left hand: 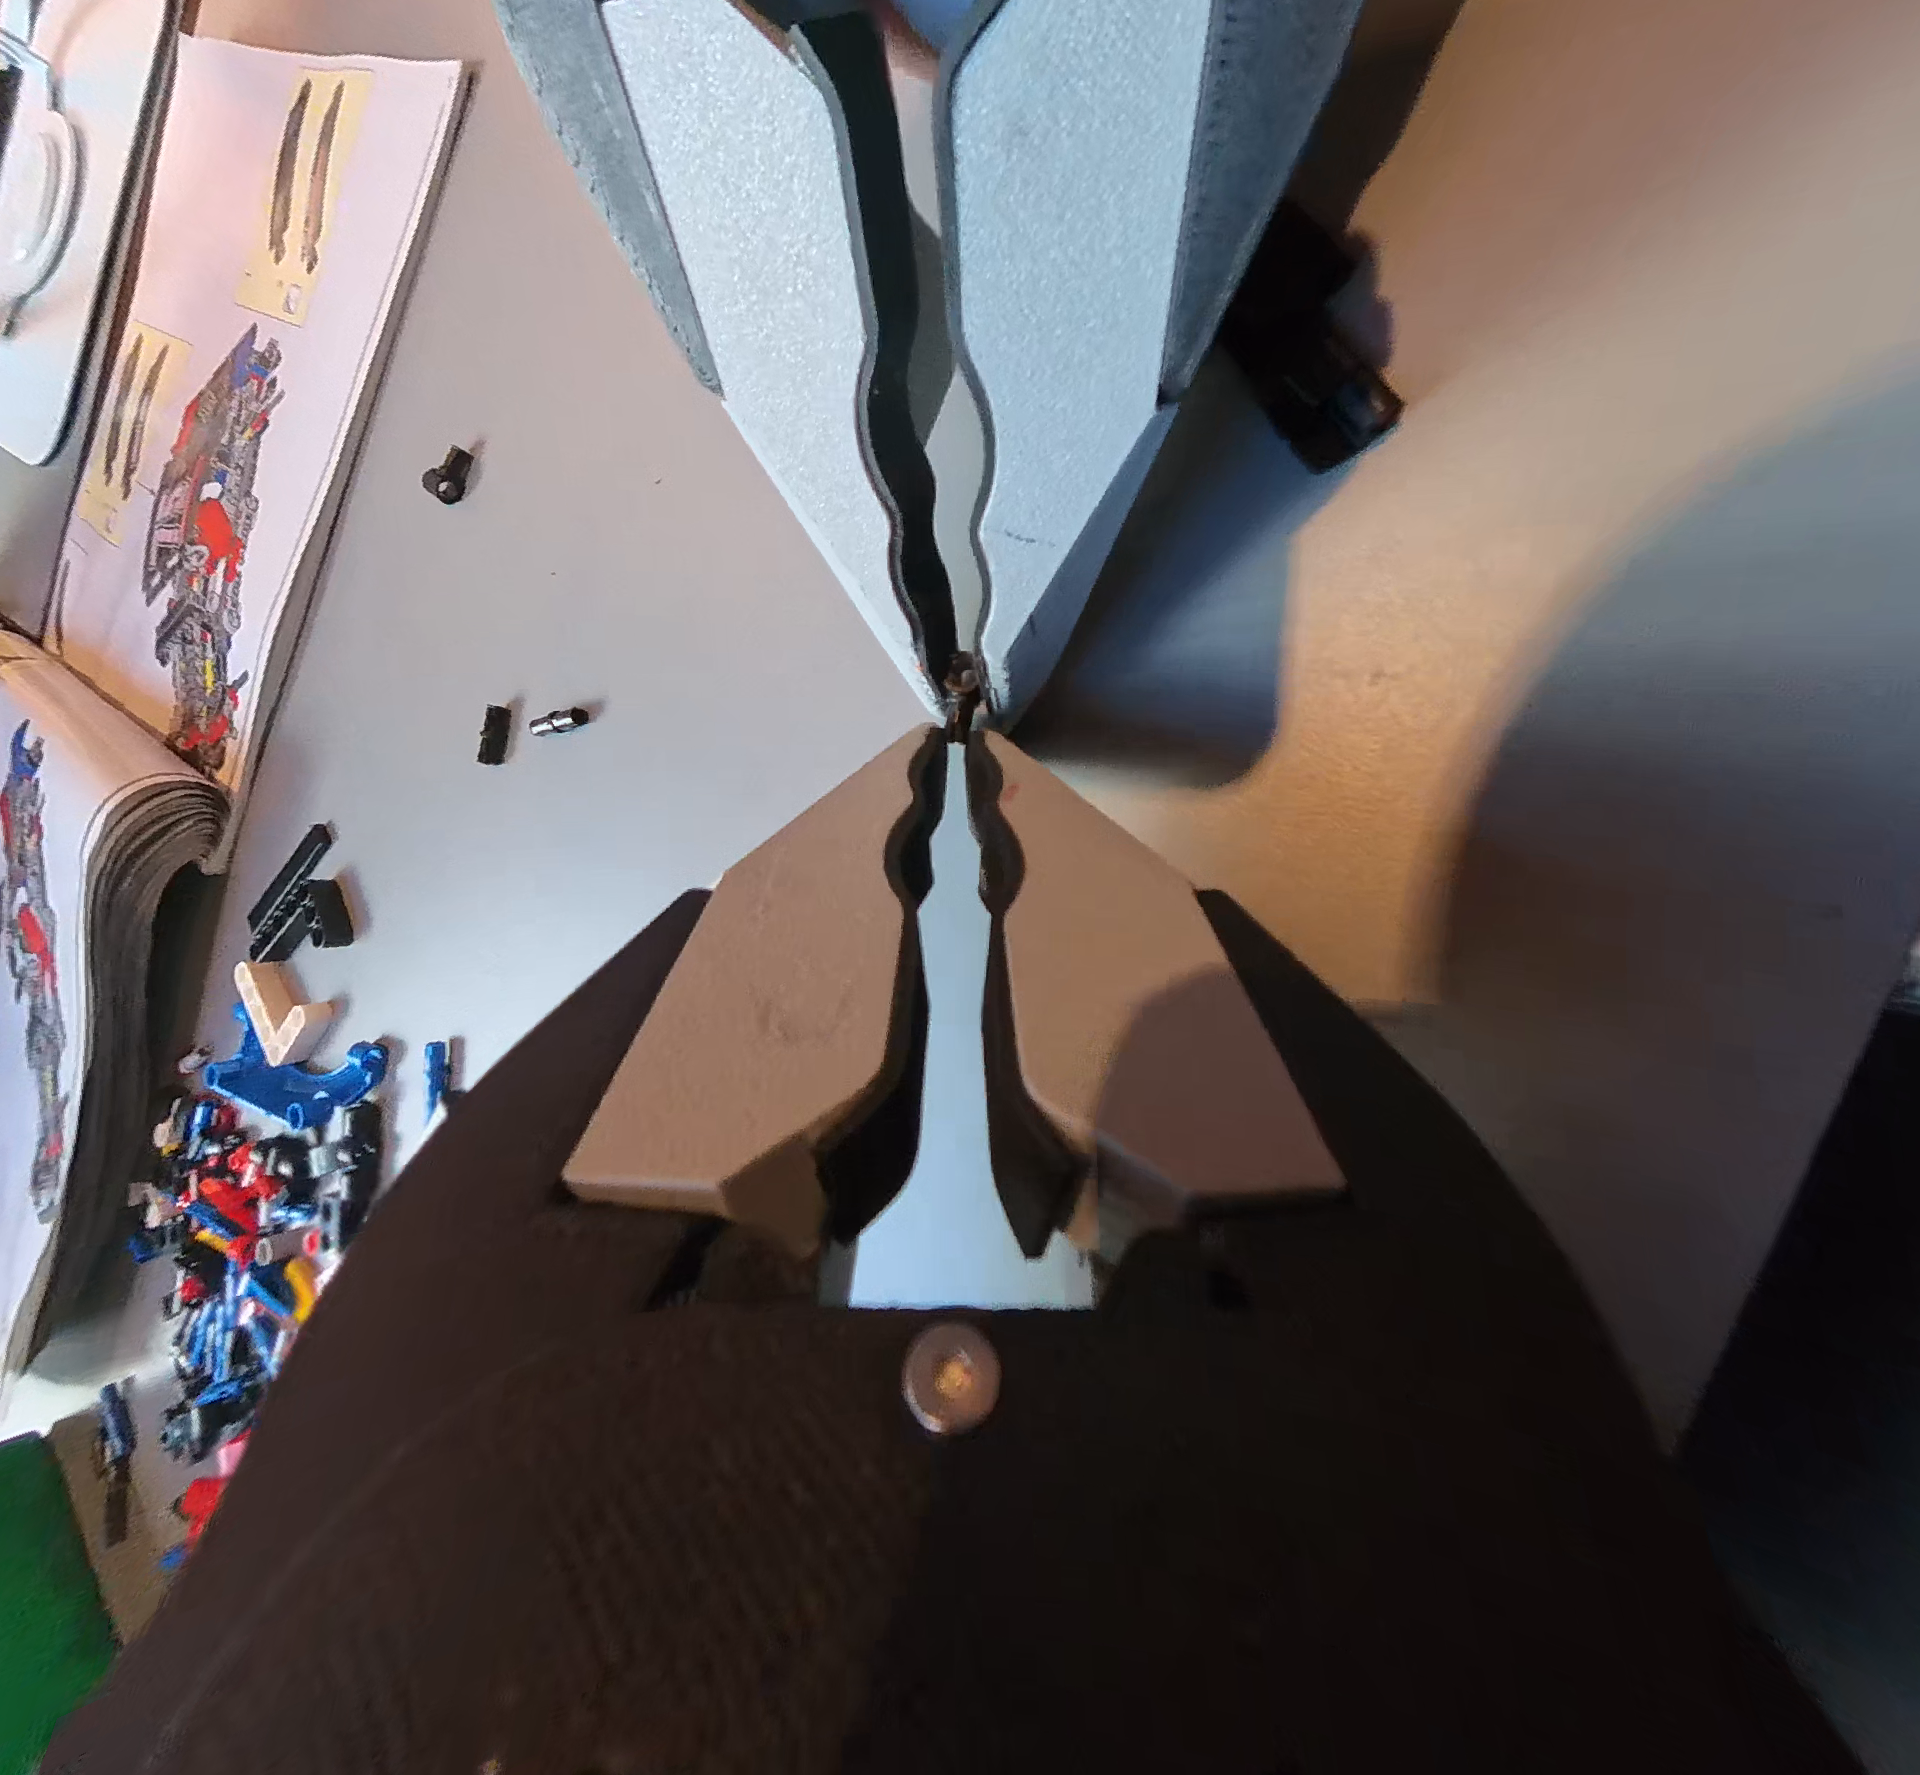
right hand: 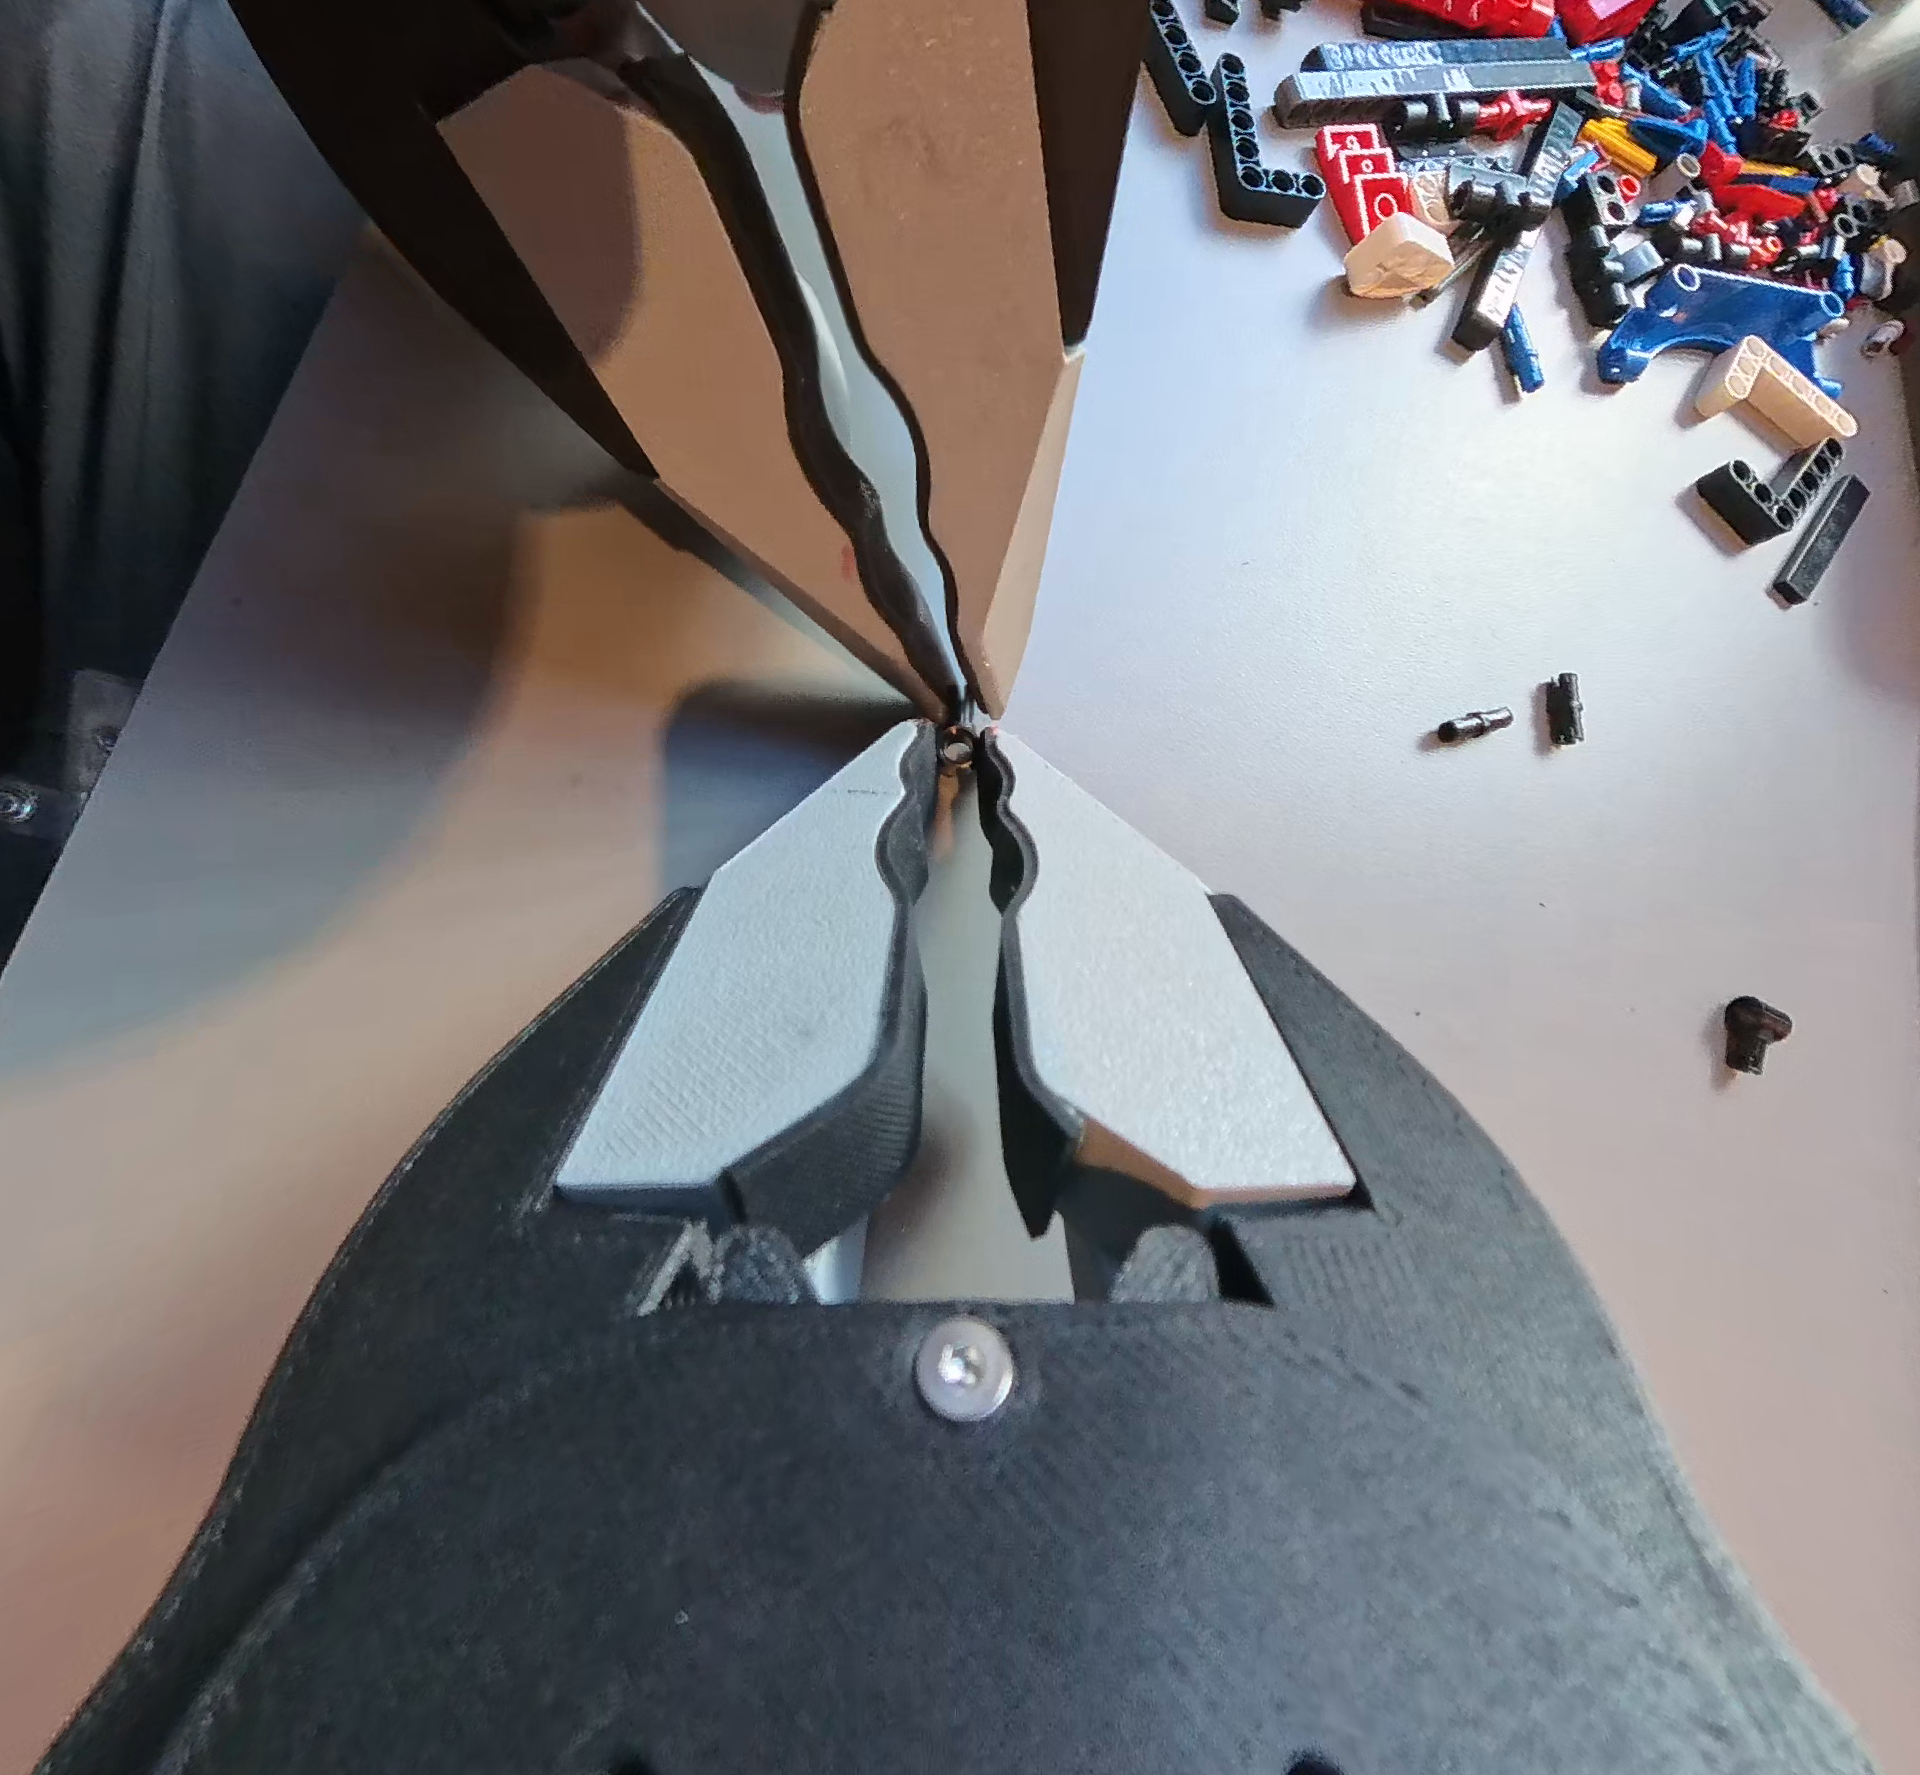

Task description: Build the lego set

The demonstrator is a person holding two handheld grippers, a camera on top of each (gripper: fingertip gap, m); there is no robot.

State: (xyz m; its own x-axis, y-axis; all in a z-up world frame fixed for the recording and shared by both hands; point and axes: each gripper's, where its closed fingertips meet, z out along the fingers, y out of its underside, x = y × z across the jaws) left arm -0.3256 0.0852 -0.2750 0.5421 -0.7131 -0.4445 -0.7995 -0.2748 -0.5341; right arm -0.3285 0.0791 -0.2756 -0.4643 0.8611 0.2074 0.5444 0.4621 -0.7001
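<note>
Lego pieces [right hand: 1621, 115] litter the pale table [right hand: 1299, 790]; both grippers' jaws pinch 1 tiny black pin [right hand: 957, 746].

Your left gripper [left hand: 954, 738] has tan pads, your right gripper [right hand: 964, 746] grey ones. The pile [right hand: 1621, 94] mixes red, blue, black and beige on your white table [right hand: 1299, 790].

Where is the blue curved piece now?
In the right wrist view, the blue curved piece lies far right at the pile's near edge, beside the tan angled beam.
</note>
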